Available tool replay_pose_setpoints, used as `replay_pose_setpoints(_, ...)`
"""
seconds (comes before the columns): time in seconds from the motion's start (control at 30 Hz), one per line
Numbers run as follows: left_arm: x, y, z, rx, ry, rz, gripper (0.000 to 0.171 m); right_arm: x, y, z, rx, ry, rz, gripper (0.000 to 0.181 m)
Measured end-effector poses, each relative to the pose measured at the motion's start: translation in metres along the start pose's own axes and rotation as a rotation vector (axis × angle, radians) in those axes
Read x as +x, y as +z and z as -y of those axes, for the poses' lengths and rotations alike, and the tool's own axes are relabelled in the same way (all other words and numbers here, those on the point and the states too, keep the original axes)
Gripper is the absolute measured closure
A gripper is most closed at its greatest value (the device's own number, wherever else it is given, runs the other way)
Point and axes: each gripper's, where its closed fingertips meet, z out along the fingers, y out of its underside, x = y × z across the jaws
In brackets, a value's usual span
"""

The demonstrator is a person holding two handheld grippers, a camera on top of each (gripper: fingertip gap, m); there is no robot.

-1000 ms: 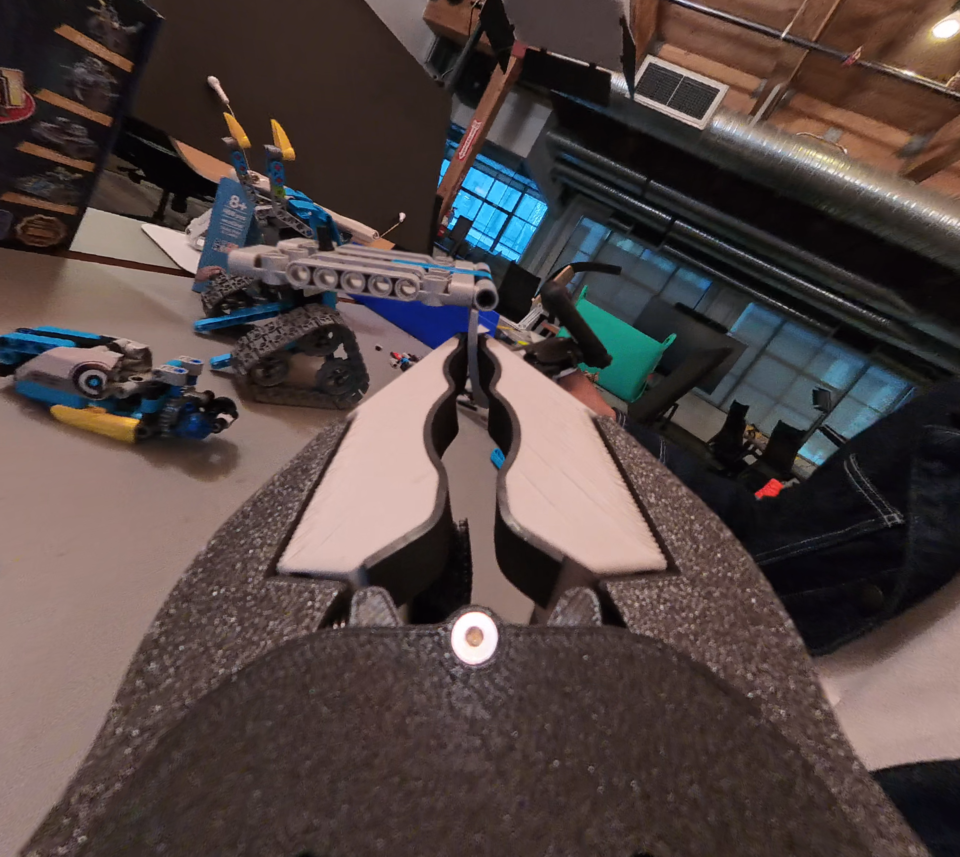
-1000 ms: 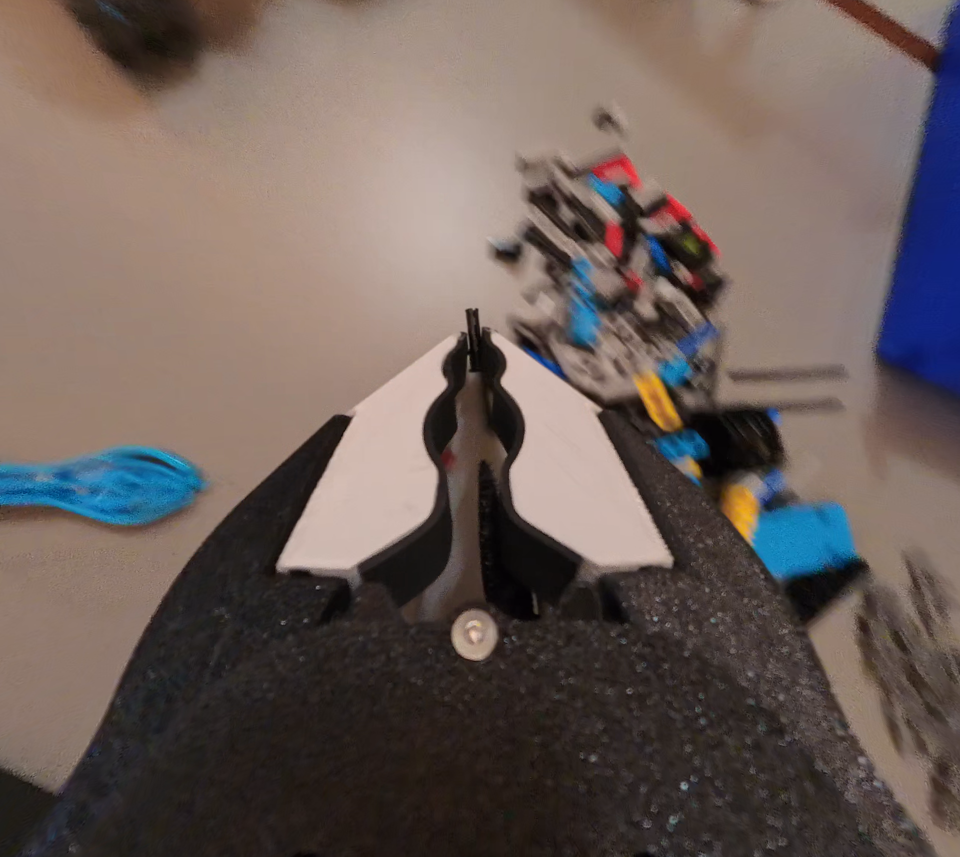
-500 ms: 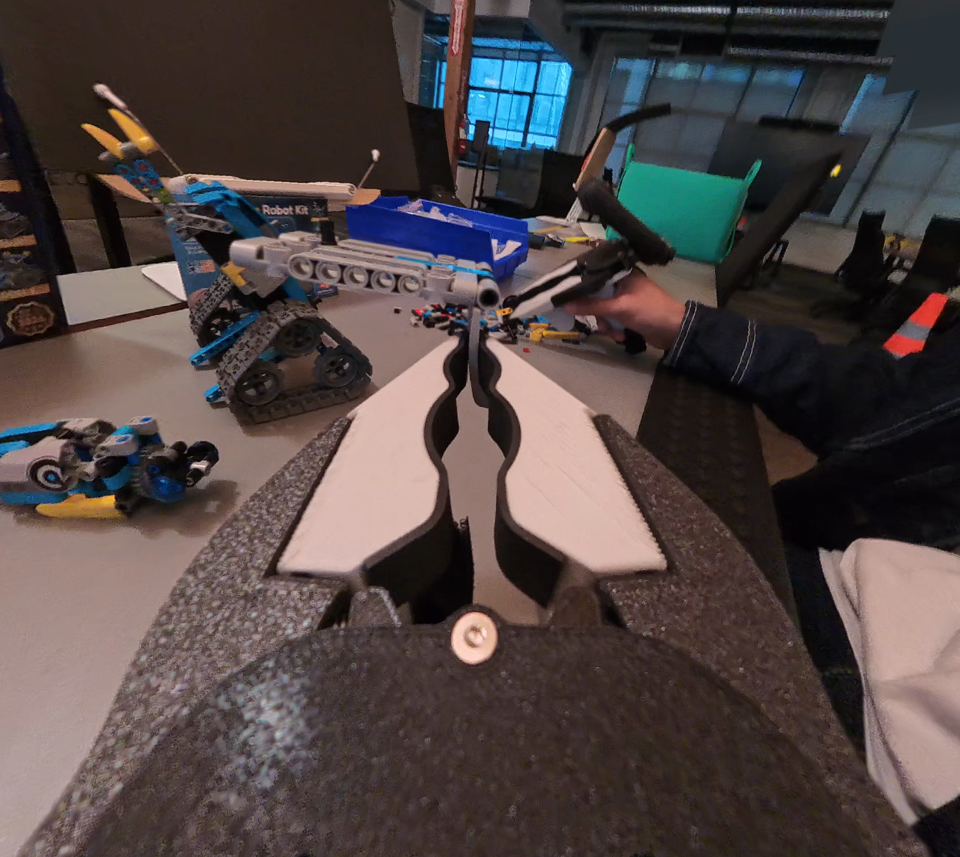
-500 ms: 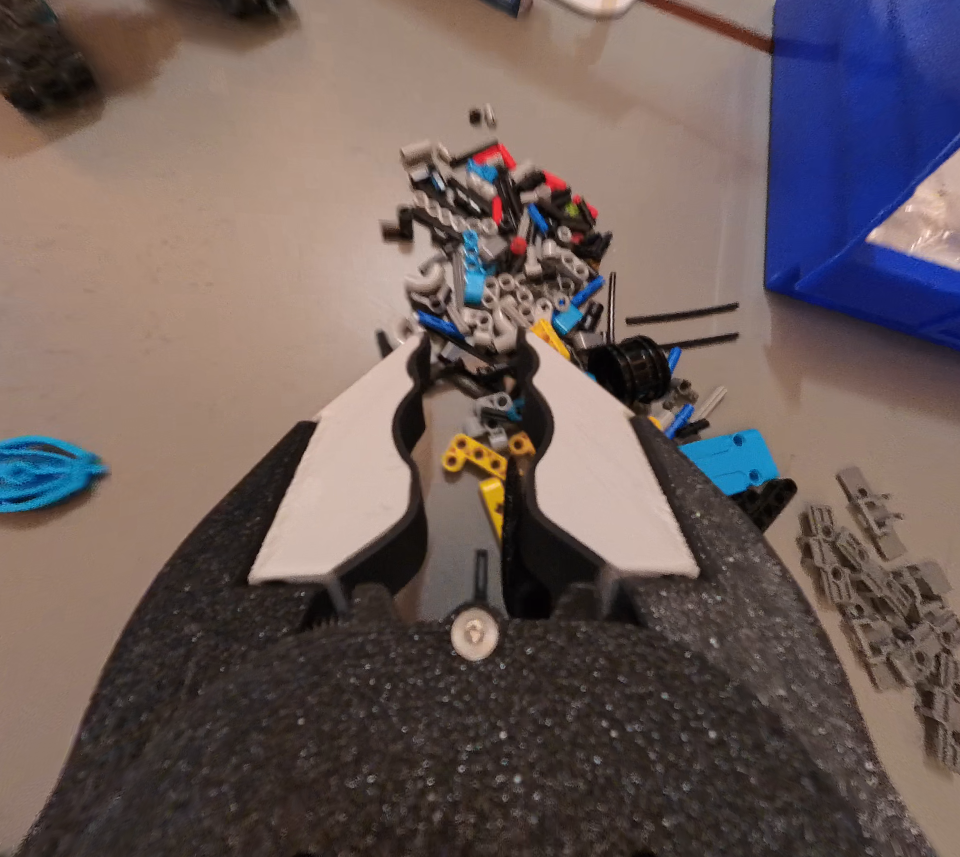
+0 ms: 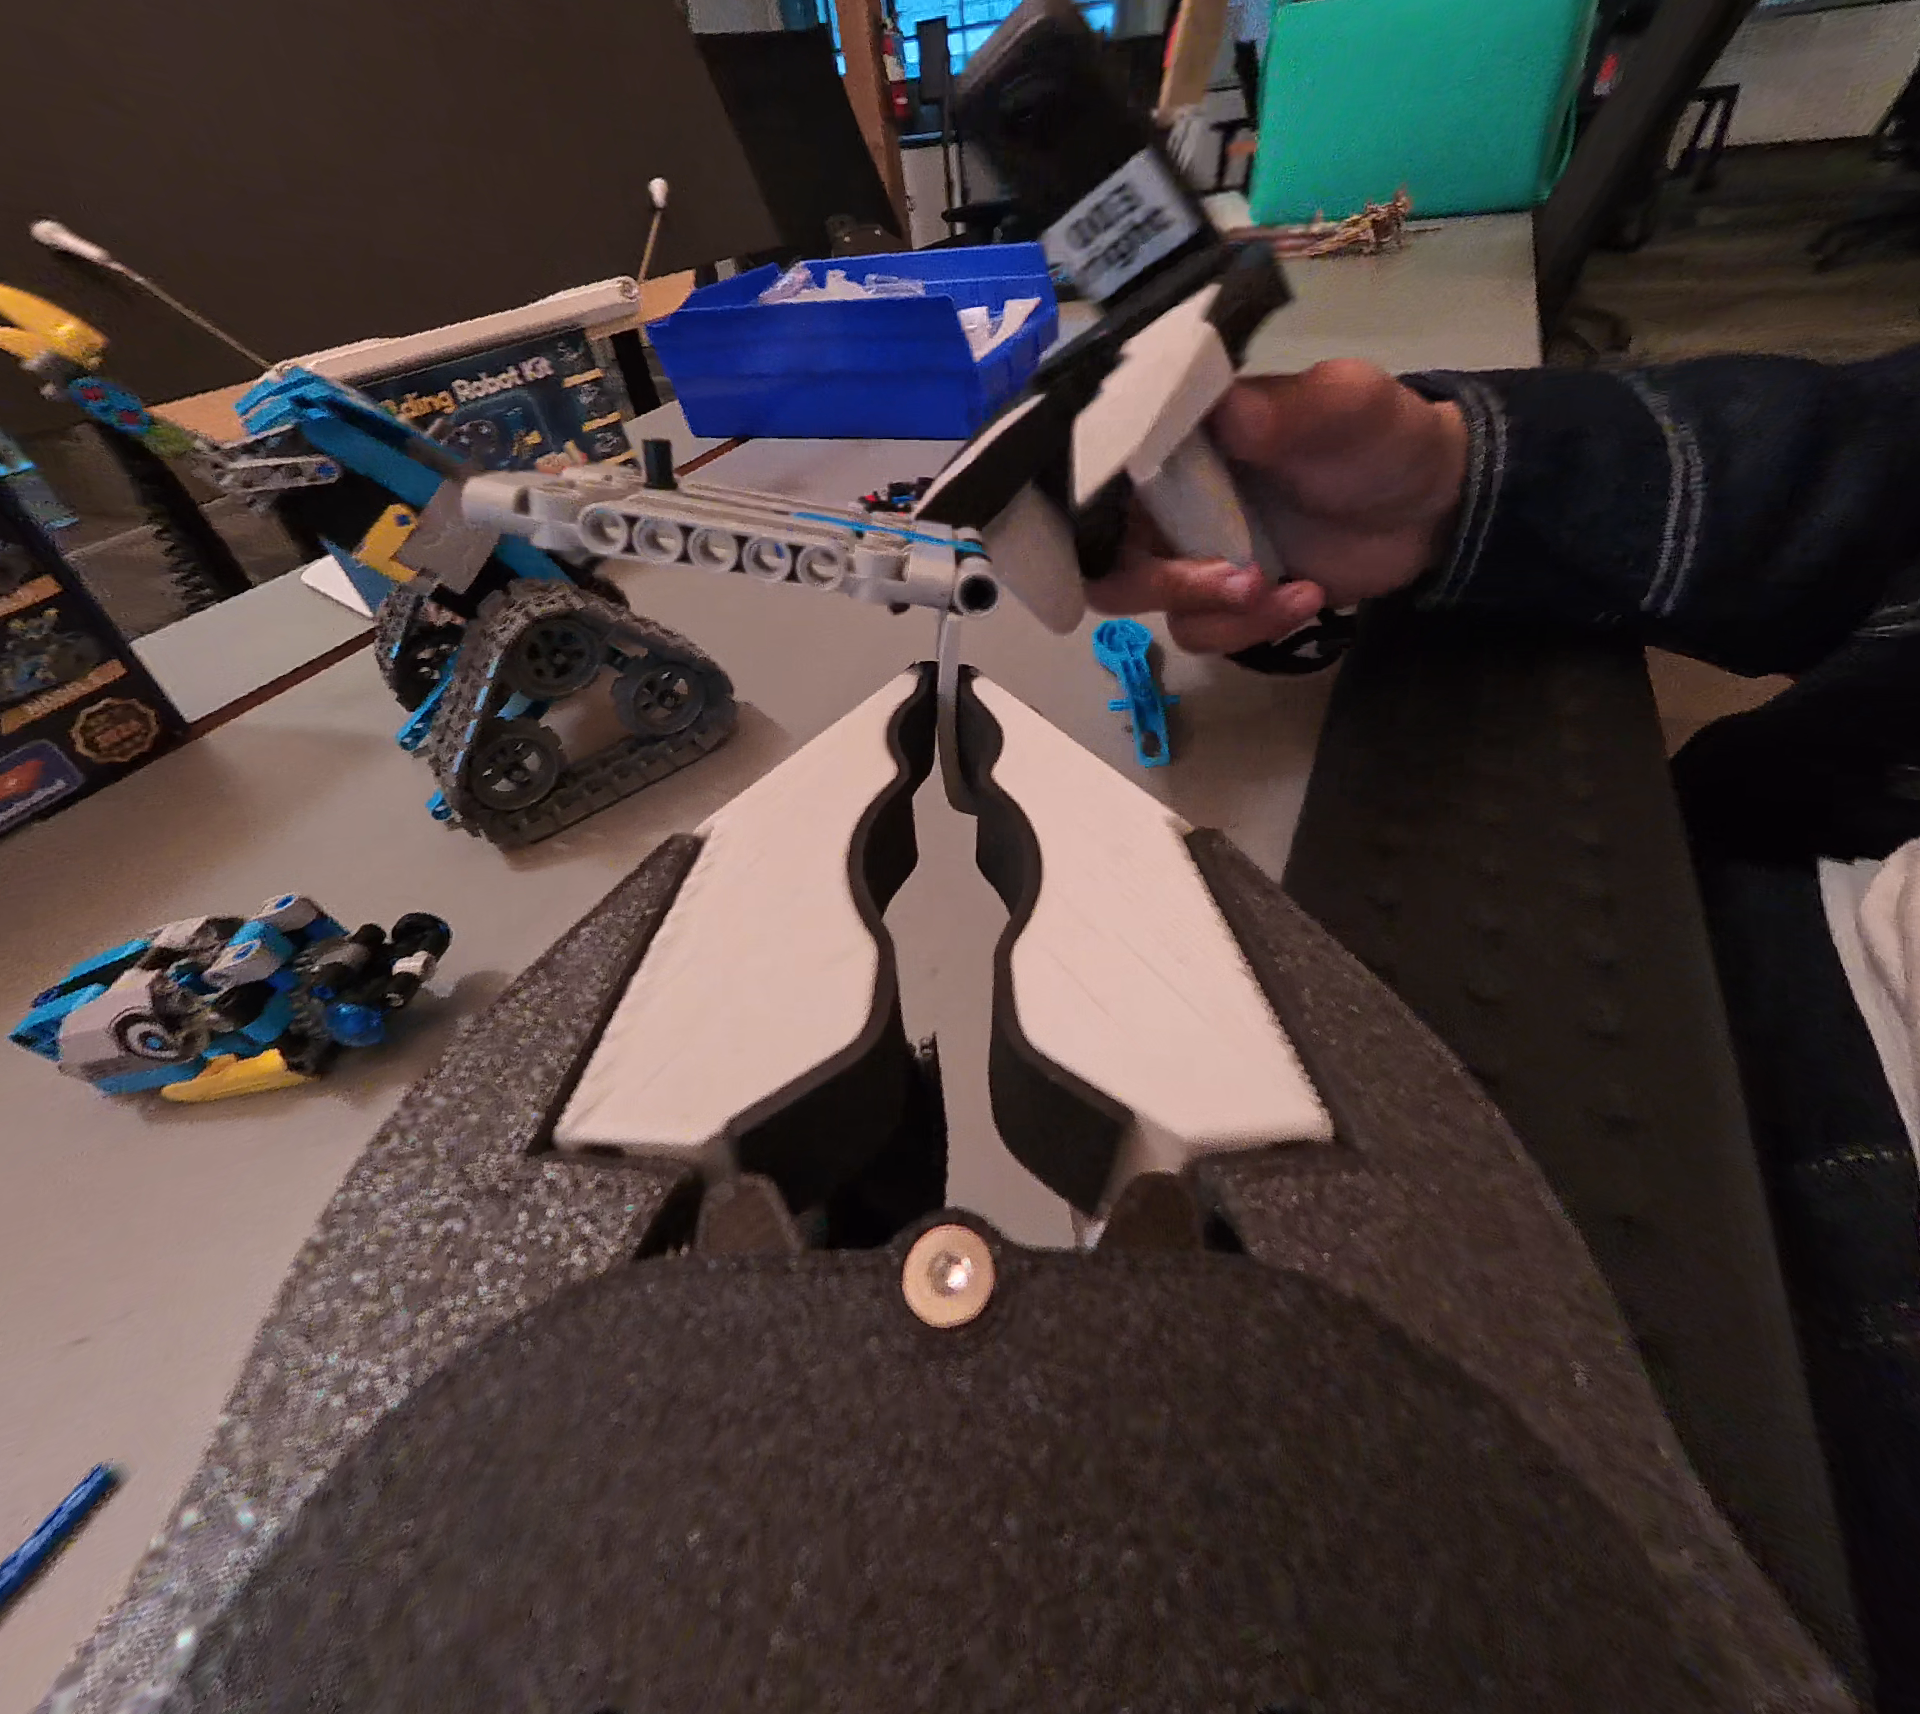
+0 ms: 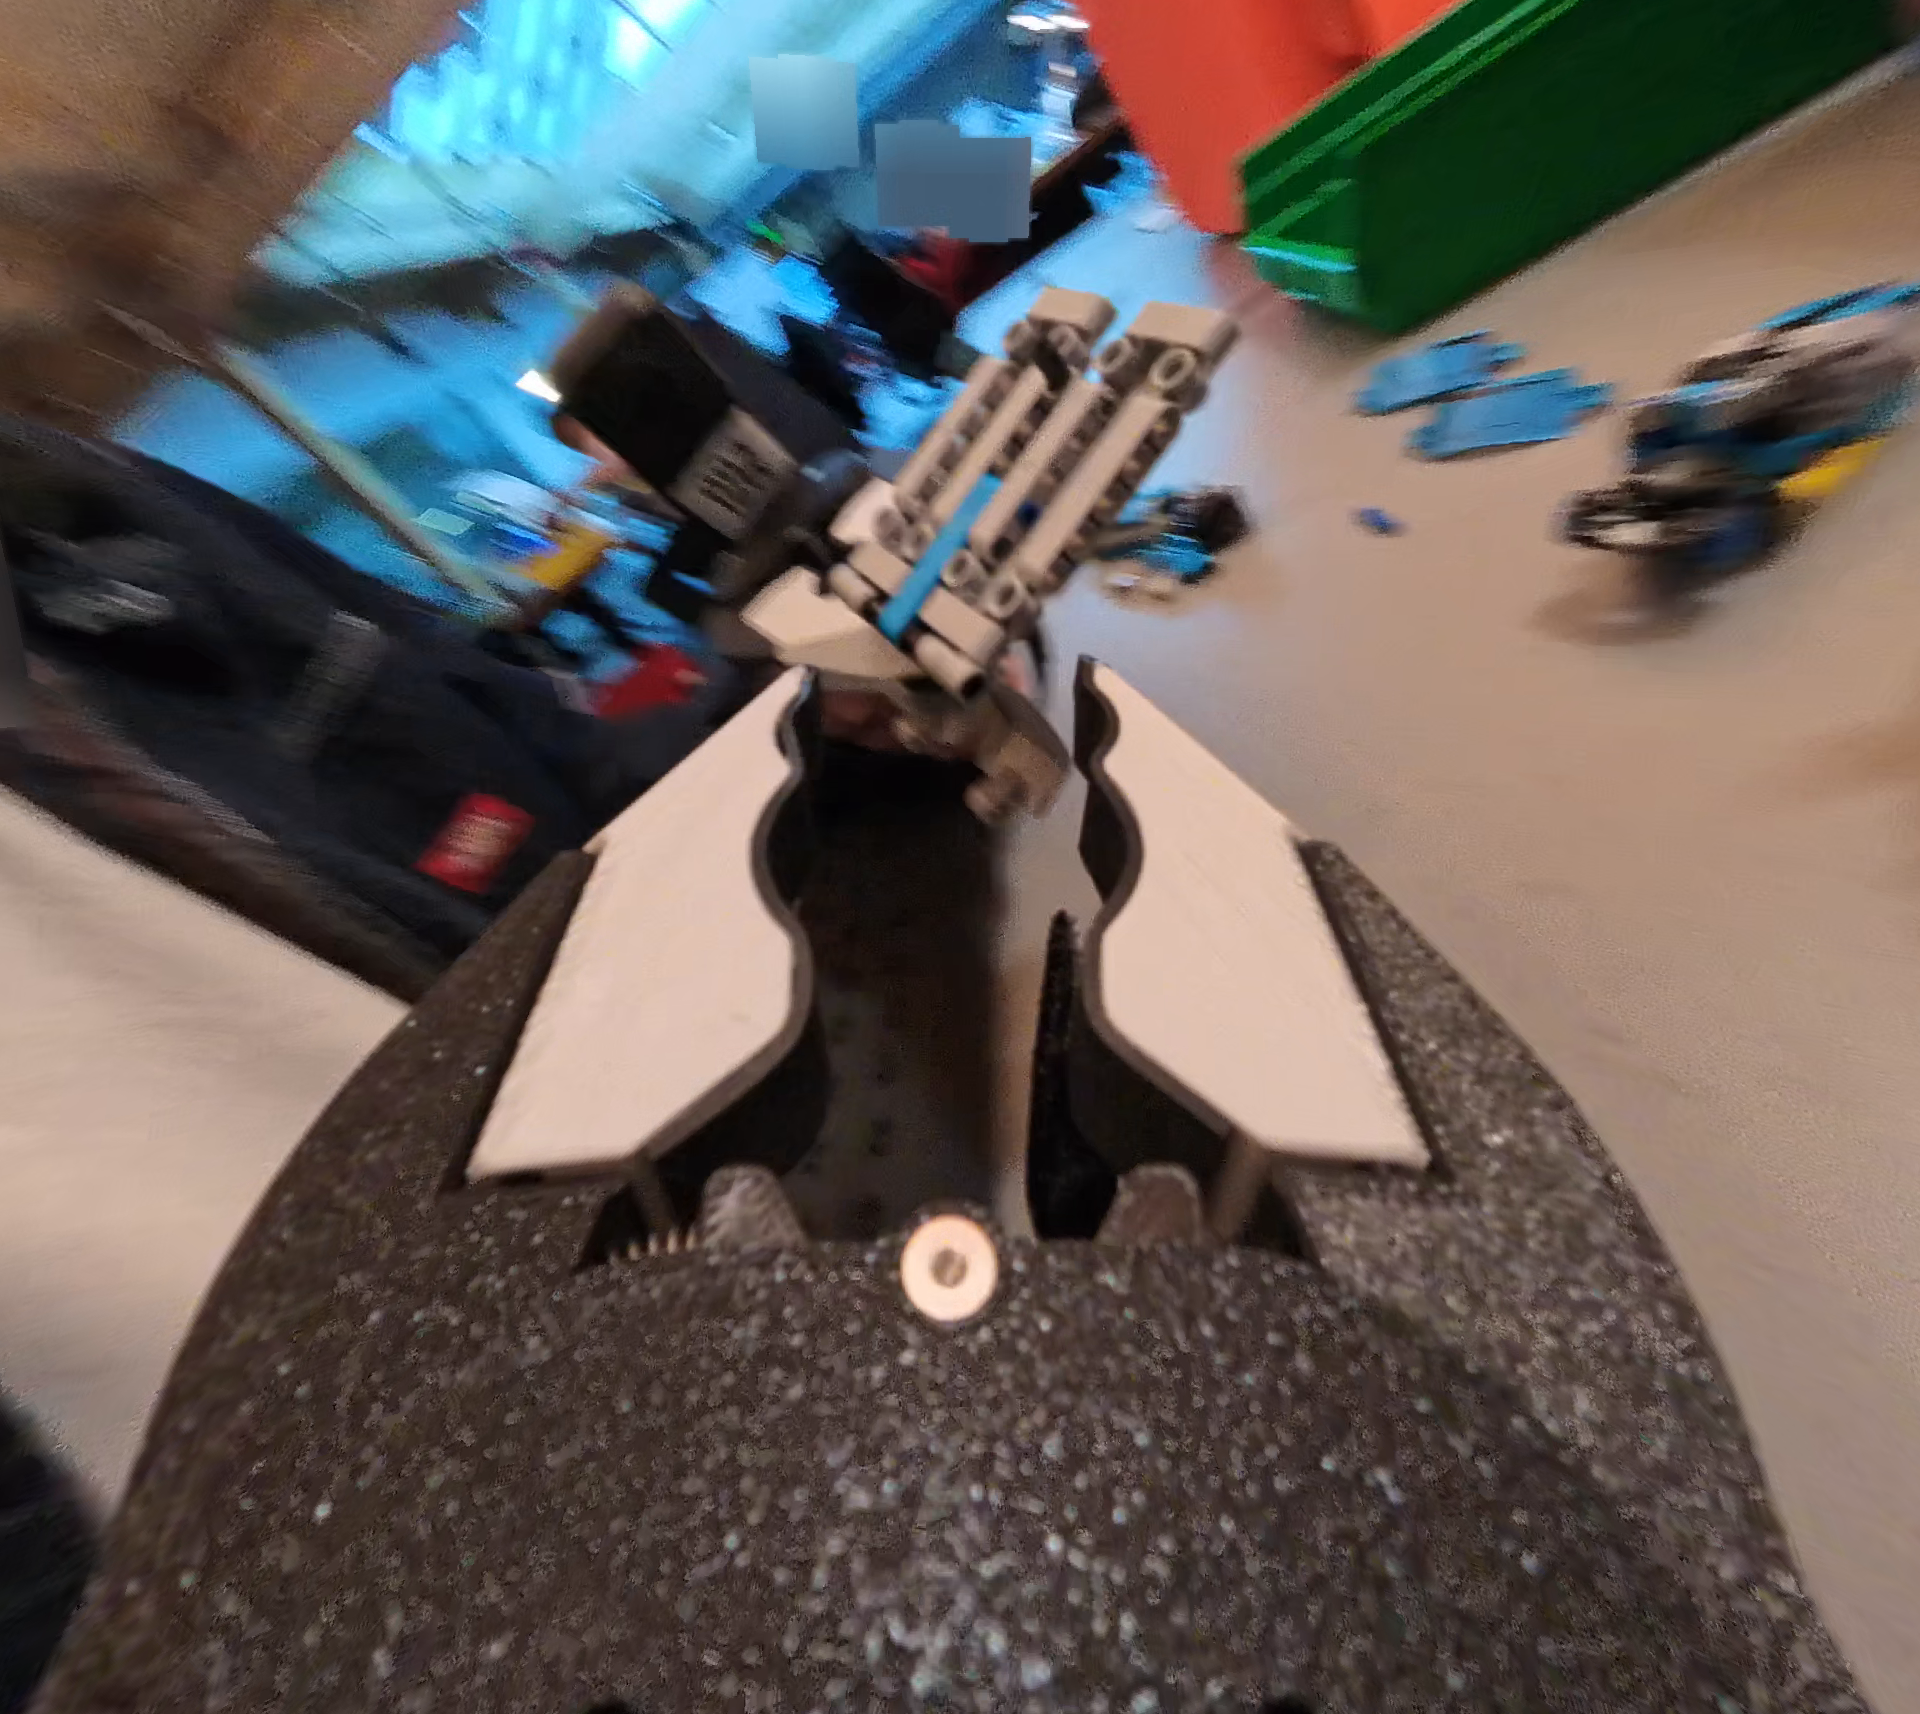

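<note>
Blur smears most of the right wrist view: the far worktop [image 6: 1558, 833], the green bin [image 6: 1558, 137] and the scattered blue pieces beyond the grey beam assembly [image 6: 997, 511] are only smudges there, and the far end of the left tongs [image 6: 831, 625] is half hidden behind that assembly. In the left wrist view, the thin grey tab under the assembly disappears between the left tongs [image 5: 943, 698], so how deep it sits cannot be seen.

The grey beam assembly [image 5: 727, 532] lies roughly level above the worktop [image 5: 312, 1249], its long axis running across the left wrist view; its round open end faces the right tongs [image 5: 1023, 552], and its other end points toward the tracked blue vehicle [image 5: 551, 677], which stands on the worktop behind and below it.

The left tongs are clenched on the assembly's thin grey tab, holding it aloft. The right tongs [image 6: 940, 688] are released, spread wide, with the near end of the assembly just ahead of the gap, and nothing is gripped. A hand [image 5: 1340, 469] grips the right tool just beside the assembly's open end.
</note>
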Motion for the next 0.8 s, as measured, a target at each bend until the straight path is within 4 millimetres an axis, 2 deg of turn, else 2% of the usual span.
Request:
replay_pose_setpoints(0.07,0.002,-0.001,0.004,0.021,-0.008,-0.015,0.170,-0.008,0.006,0.002,0.007,0.105,0.115,0.137)
replay_pose_setpoints(0.2,0.007,-0.005,0.015,0.097,-0.099,-0.082,0.170,-0.015,0.015,-0.005,-0.018,0.063,0.133,0.143)
replay_pose_setpoints(0.33,0.011,-0.008,0.023,0.144,-0.162,-0.137,0.170,-0.019,0.017,-0.004,-0.006,-0.014,0.111,0.175)
replay_pose_setpoints(0.37,0.012,-0.009,0.024,0.149,-0.176,-0.149,0.169,-0.018,0.016,-0.003,-0.004,-0.019,0.102,0.178)
replay_pose_setpoints(0.63,0.019,-0.011,0.025,0.150,-0.234,-0.236,0.170,-0.030,0.009,-0.003,-0.008,-0.071,0.135,0.181)
replay_pose_setpoints(0.8,0.017,-0.010,0.021,0.133,-0.260,-0.237,0.170,-0.025,0.009,-0.006,-0.025,-0.052,0.130,0.181)
